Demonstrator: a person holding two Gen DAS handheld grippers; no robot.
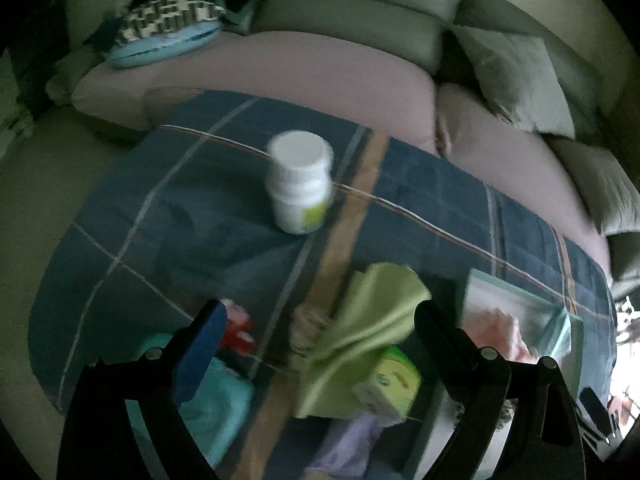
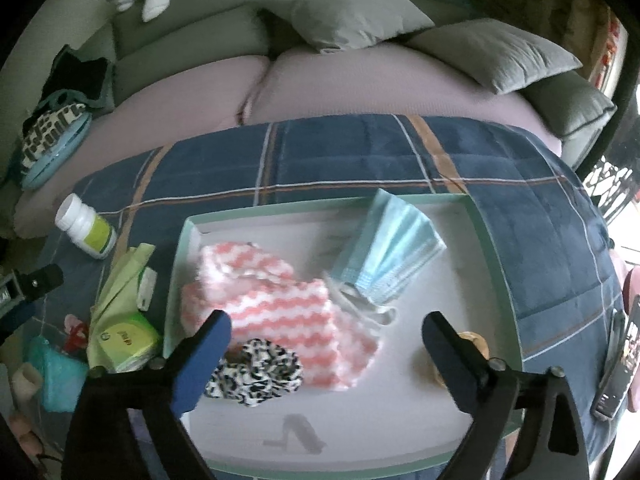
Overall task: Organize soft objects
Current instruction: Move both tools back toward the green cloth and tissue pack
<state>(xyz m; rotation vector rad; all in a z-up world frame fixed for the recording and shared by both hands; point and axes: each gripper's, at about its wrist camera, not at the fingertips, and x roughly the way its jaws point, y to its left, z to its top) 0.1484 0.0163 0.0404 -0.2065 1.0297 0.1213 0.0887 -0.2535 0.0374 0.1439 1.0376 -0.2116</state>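
A shallow white tray with a green rim [image 2: 488, 240] lies on the blue plaid blanket. In it are a pink-and-white zigzag cloth [image 2: 276, 304], a black-and-white scrunchie [image 2: 260, 376] and a light blue face mask [image 2: 396, 248]. My right gripper [image 2: 326, 330] is open and empty above the tray's near half. A light green cloth [image 1: 364, 328] lies over a green-and-yellow box [image 1: 394, 384], left of the tray [image 1: 560, 312]. My left gripper [image 1: 320, 320] is open around the green cloth, above the blanket. A teal cloth [image 1: 216, 412] and a lilac cloth [image 1: 352, 444] lie close under it.
A white pill bottle [image 1: 300, 182] stands on the blanket [image 1: 180, 208] ahead of the left gripper. A small red item [image 1: 238, 336] lies by the left finger. A sofa with grey cushions [image 2: 344, 12] is behind. A dark remote [image 2: 612, 376] lies right of the tray.
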